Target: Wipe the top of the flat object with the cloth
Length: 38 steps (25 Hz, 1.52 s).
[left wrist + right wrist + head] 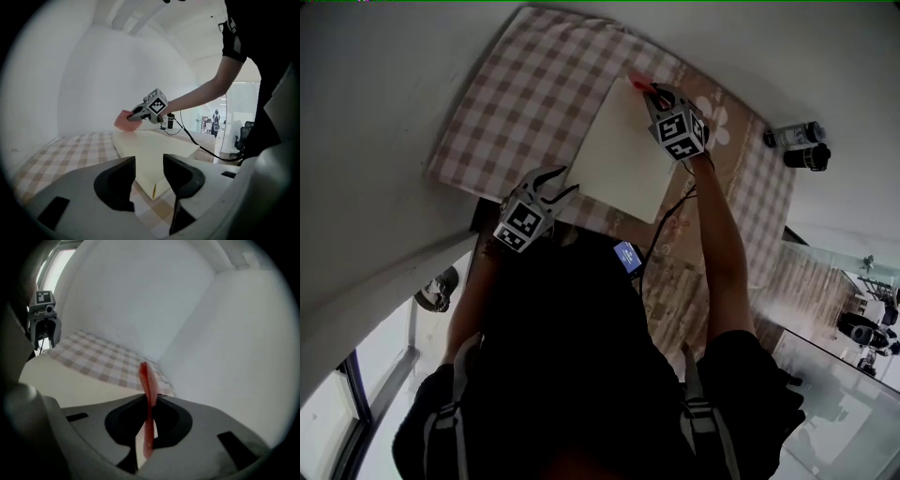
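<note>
- Plain white walls on every side; below them a table [487,112] under a checked cover, pale brown and white.
- At the left, by the near edge of the table: left gripper [560,184], jaws apart with nothing between them. Points at the near corner of the flat object and stops just short of it; appears to touch nothing.
- In the middle: flat object [623,155], a cream slab lying flat on the checked cover, one corner toward the left gripper and the opposite corner toward the far wall.
- Over that far corner: right gripper [649,94], jaws clamped on the cloth [638,84], a red-pink piece pinched edge-on, sticking out ahead of the jaws and hanging below them.
- Cloth at, or just above, the far corner of the slab; no telling for certain whether it presses on the top.
- Farther right, well apart from the slab: two dark cylinders [807,157] on a white surface beyond the edge of the cover.
- Progress, as a judgement: early. Cloth in the grip and at the slab, so the pick-up looks done. No mark on the top to tell wiped from unwiped. Probably the start of a first stroke. Left to do: drawing the cloth across the whole top, perhaps with the left gripper steadying the near corner.
</note>
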Each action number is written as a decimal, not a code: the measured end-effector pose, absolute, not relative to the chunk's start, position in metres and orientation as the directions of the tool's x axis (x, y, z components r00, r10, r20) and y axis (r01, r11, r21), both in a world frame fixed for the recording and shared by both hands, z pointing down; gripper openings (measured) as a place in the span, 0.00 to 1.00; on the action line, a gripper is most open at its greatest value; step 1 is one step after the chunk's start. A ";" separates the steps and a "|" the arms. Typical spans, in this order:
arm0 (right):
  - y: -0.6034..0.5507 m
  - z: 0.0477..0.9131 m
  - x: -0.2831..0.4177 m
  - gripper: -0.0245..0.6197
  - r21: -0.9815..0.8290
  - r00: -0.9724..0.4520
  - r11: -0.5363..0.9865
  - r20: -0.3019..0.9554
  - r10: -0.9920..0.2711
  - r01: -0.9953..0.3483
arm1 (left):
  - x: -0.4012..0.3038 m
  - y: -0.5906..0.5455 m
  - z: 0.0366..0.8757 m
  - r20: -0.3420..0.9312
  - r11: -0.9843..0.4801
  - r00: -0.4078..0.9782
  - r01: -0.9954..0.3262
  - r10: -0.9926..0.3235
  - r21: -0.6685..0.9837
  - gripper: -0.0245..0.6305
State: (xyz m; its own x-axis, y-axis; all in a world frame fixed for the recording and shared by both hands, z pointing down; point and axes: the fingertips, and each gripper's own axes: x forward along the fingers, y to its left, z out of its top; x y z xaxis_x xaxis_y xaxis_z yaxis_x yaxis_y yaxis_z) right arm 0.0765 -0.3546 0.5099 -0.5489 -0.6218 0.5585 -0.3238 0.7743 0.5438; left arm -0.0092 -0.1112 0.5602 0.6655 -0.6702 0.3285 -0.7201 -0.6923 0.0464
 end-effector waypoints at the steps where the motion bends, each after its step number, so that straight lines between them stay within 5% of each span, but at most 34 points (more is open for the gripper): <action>1: -0.359 0.518 0.076 0.07 0.539 -0.541 0.781 0.574 -0.615 -0.316 | -0.005 -0.111 0.563 0.338 -0.699 0.669 -0.714 -0.662 0.044 0.34; 38: -0.350 0.596 0.066 0.07 0.135 -0.536 0.890 0.756 -0.377 -0.435 | 0.006 -0.110 0.571 0.359 -0.818 0.791 -0.564 -0.496 0.113 0.34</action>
State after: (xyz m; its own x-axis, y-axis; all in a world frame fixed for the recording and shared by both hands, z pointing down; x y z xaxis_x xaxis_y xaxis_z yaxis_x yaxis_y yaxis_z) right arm 0.0655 -0.3497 0.5963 -0.5360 -0.3767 0.7556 -0.4354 0.8901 0.1349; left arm 0.0061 -0.1103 0.5708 0.7906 -0.4959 0.3592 -0.5643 -0.8178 0.1129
